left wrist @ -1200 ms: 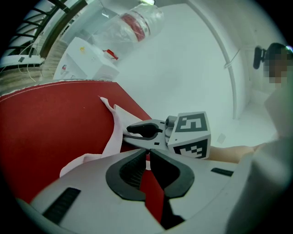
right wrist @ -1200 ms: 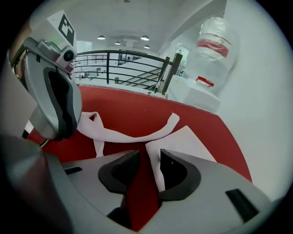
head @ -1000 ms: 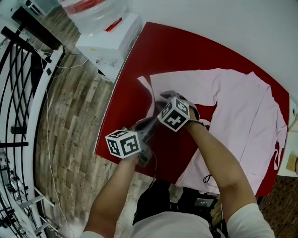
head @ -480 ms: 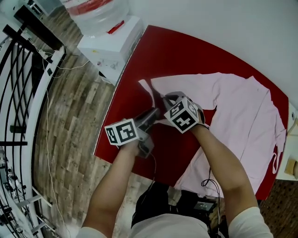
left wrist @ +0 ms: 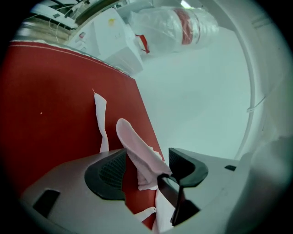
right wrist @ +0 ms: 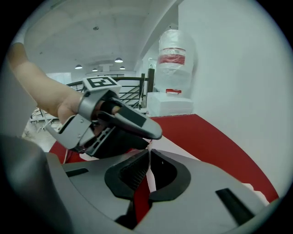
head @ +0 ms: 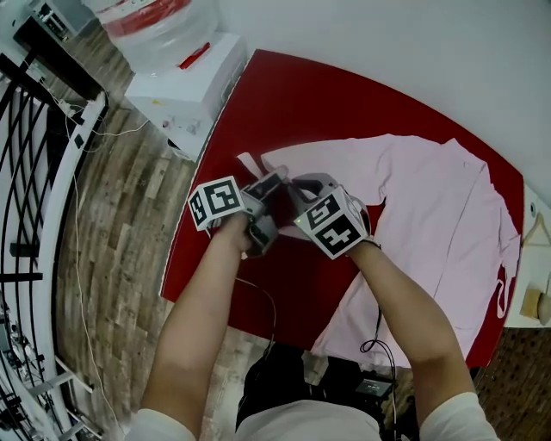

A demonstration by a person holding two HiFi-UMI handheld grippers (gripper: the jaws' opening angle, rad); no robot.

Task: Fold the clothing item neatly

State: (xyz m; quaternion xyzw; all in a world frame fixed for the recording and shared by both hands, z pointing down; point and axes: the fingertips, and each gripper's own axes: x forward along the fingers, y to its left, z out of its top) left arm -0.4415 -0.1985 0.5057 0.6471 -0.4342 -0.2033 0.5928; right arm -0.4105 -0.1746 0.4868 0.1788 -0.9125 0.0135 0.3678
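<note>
A pink shirt (head: 430, 207) lies spread on the red table (head: 284, 95), with one sleeve (head: 251, 164) reaching toward the table's left edge. My two grippers meet at that sleeve's end. The right gripper (head: 301, 185) is shut on a thin edge of the sleeve (right wrist: 147, 157) and holds it off the table. The left gripper (head: 274, 185) has just been opening. In the left gripper view its jaws (left wrist: 146, 167) stand wide apart. A raised fold of sleeve (left wrist: 137, 151) hangs between them, and neither pad presses on it.
A white water dispenser (head: 185, 86) with a clear bottle (head: 146, 26) stands off the table's far left corner. Black metal railing (head: 26, 172) runs along the wood floor (head: 120, 224) at left. A wooden hanger (head: 534, 232) lies past the table's right end.
The left gripper has moved away from the person, up to the sleeve beside the right gripper, and its jaws have opened. The right gripper has lifted the sleeve end slightly.
</note>
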